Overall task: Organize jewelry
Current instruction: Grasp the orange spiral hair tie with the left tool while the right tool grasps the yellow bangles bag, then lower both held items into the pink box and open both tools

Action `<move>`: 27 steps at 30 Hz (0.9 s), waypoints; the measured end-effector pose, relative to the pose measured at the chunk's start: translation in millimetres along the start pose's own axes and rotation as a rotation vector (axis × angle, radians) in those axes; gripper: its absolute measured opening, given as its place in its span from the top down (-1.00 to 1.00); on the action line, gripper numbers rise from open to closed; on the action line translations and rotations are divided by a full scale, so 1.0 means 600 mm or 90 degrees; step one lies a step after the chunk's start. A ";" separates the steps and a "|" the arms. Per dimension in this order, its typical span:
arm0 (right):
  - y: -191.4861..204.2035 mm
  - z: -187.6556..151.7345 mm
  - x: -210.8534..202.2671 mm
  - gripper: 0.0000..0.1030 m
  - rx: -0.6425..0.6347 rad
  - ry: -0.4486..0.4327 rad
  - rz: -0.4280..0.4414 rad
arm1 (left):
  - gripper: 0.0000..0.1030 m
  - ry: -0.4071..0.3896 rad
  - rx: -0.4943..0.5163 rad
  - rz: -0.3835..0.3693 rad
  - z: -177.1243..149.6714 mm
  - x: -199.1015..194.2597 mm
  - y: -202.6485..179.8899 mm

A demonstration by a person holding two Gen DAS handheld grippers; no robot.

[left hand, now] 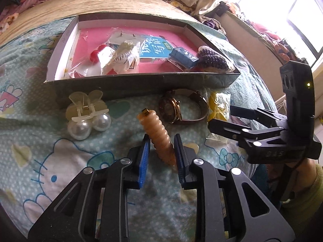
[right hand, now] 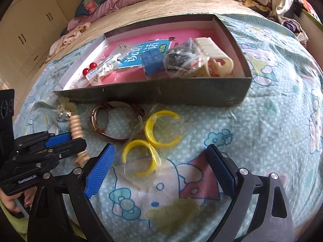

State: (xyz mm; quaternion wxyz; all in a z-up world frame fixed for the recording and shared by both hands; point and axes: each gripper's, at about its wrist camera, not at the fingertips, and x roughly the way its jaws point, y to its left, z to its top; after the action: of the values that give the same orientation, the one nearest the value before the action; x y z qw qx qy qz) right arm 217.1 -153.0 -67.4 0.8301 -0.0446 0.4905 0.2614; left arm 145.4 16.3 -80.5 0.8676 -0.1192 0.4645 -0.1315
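Blue-padded left gripper [left hand: 161,147] straddles a beige ribbed clip [left hand: 159,135], pads close beside it but not visibly pinching. Right gripper [right hand: 161,167] is spread wide near bagged yellow hoops [right hand: 153,135].

Blown-out window [left hand: 290,10] glare, fisheye-warped dark edges

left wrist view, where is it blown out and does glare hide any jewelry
Left wrist view: the window at upper right is blown out white; the watch and pearl hair clip stay readable. Right wrist view: even light, only strong fisheye bending of the box.
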 end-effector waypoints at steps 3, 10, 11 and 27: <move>0.001 -0.002 0.001 -0.10 -0.008 -0.004 0.016 | 0.69 -0.002 0.002 -0.005 0.000 -0.001 -0.002; -0.003 -0.010 -0.029 0.23 0.000 -0.049 0.064 | 0.76 -0.013 0.009 -0.018 0.003 -0.004 -0.014; -0.004 -0.013 -0.034 0.24 0.001 -0.053 0.067 | 0.76 -0.015 0.011 -0.020 0.003 -0.006 -0.016; -0.006 -0.026 -0.126 0.28 0.001 -0.134 0.084 | 0.77 -0.067 0.049 -0.008 0.030 -0.062 -0.048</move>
State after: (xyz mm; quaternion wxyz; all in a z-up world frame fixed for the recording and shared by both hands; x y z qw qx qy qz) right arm 177.4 -190.6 -12.8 0.8583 0.0159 0.4024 0.3182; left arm 137.1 3.2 -32.7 0.8938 -0.0956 0.4123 -0.1481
